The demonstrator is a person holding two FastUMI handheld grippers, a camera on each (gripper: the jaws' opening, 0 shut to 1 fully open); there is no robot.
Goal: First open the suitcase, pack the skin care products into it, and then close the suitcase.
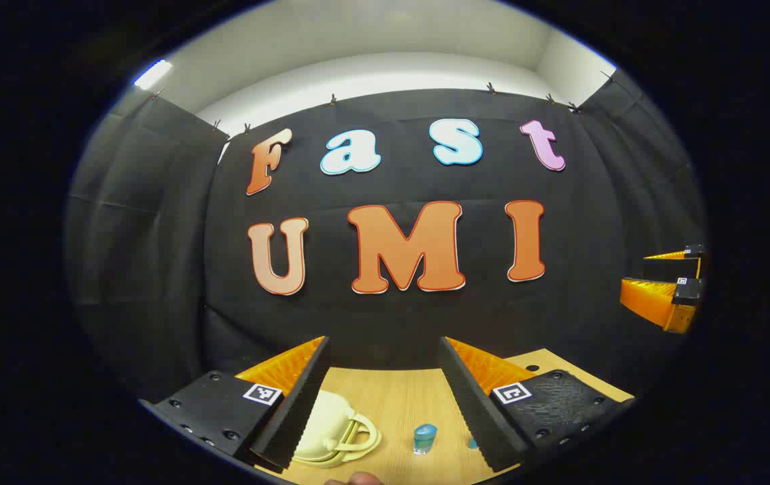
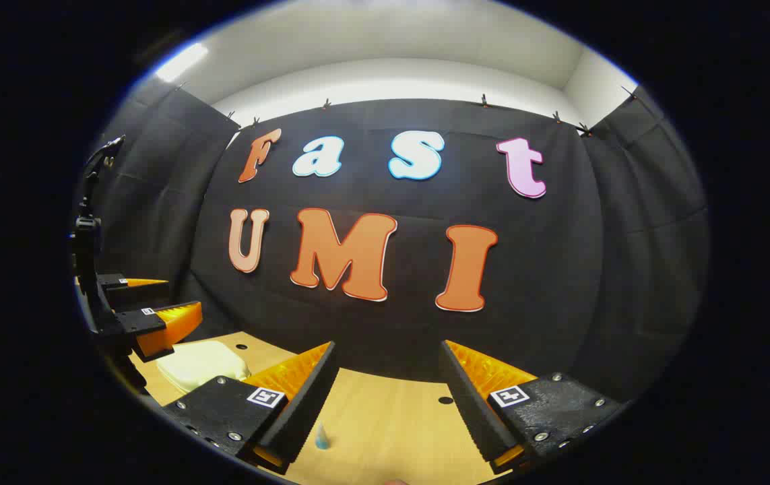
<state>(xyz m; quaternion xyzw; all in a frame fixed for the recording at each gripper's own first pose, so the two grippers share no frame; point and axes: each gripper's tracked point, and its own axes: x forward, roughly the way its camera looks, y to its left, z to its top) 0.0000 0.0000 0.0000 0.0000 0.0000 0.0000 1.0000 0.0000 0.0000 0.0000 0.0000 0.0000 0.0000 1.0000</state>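
Note:
A small cream suitcase (image 1: 331, 428) with a carry handle lies shut on the wooden table (image 1: 391, 397), low in the left gripper view and partly behind my left finger. A little blue bottle (image 1: 425, 438) stands to its right, with another blue item (image 1: 473, 443) peeking out beside my right finger. My left gripper (image 1: 382, 397) is open, held well above the table. In the right gripper view, my right gripper (image 2: 388, 397) is open too, with a blue bottle (image 2: 321, 436) below it, the suitcase (image 2: 199, 364) at left, and the left gripper (image 2: 149, 306) hanging open above the suitcase.
The black cloth wall stands close behind the table's far edge. Small round holes (image 2: 445, 400) dot the tabletop. The right gripper (image 1: 667, 286) shows at the right edge of the left gripper view, raised above the table.

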